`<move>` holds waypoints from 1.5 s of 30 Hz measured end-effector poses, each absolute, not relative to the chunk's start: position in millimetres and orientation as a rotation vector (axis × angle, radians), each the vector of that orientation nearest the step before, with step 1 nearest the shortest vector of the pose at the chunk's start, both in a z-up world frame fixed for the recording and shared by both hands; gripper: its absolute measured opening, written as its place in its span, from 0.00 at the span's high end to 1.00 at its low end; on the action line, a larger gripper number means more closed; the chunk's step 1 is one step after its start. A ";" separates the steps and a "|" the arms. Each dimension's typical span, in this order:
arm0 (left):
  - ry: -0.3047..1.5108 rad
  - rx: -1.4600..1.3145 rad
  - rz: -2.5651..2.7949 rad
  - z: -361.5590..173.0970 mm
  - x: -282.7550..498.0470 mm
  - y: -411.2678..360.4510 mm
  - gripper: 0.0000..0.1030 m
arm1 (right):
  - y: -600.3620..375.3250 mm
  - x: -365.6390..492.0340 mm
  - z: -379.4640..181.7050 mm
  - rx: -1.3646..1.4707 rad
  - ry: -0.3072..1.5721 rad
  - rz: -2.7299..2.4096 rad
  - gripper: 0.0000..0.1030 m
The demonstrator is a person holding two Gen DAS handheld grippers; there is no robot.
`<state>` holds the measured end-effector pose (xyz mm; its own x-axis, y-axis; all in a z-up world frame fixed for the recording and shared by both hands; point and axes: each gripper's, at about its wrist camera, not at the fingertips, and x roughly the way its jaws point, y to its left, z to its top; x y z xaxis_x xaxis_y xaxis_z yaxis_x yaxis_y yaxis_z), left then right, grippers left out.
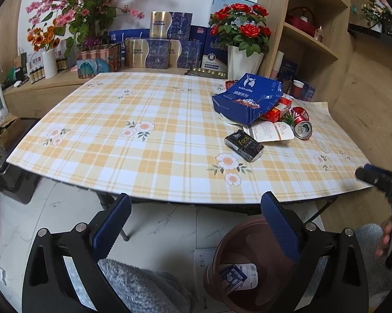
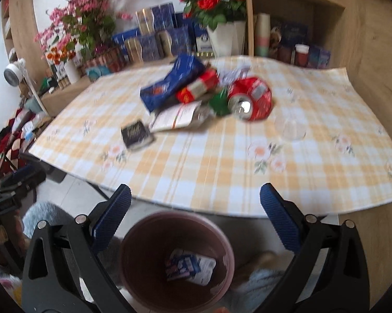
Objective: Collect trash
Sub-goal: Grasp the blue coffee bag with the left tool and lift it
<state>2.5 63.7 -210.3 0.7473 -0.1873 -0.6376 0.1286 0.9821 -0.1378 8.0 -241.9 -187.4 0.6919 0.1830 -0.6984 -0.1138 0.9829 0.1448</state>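
Observation:
Trash lies in a heap on the checked tablecloth: a blue coffee bag, a red carton, a crushed red can, a paper sheet and a black packet. The right wrist view shows the same bag, can and black packet. A brown bin stands on the floor below the table edge with a blue-and-white wrapper inside. My right gripper is open and empty above the bin. My left gripper is open and empty before the table edge.
Flower vases and stacked gift boxes line the counter behind the table. A wooden shelf unit stands at the right. A clear plastic lid lies near the can. Grey fleece shows at the bottom. The bin sits right of centre.

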 end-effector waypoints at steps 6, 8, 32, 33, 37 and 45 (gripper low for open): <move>0.681 -0.110 -0.189 -197.0 20.1 66.3 0.06 | -263.3 17.4 -179.3 0.122 0.778 0.141 0.05; 0.674 -0.118 -0.179 -193.4 25.2 67.7 0.06 | -270.3 18.1 -180.1 0.137 0.777 0.132 0.05; 0.690 -0.039 -0.144 -183.5 89.6 52.7 0.06 | -298.9 56.8 -198.2 0.056 0.772 0.044 0.05; 0.691 -0.036 -0.142 -184.9 91.3 52.0 0.06 | -298.9 59.4 -200.2 0.058 0.776 0.044 0.05; 0.694 -0.032 -0.178 -189.2 100.3 46.0 0.06 | -300.3 67.8 -210.7 0.078 0.798 0.056 0.05; 0.685 0.060 -0.320 -184.7 144.6 -13.8 0.06 | -308.8 85.3 -219.4 0.110 0.822 0.021 0.05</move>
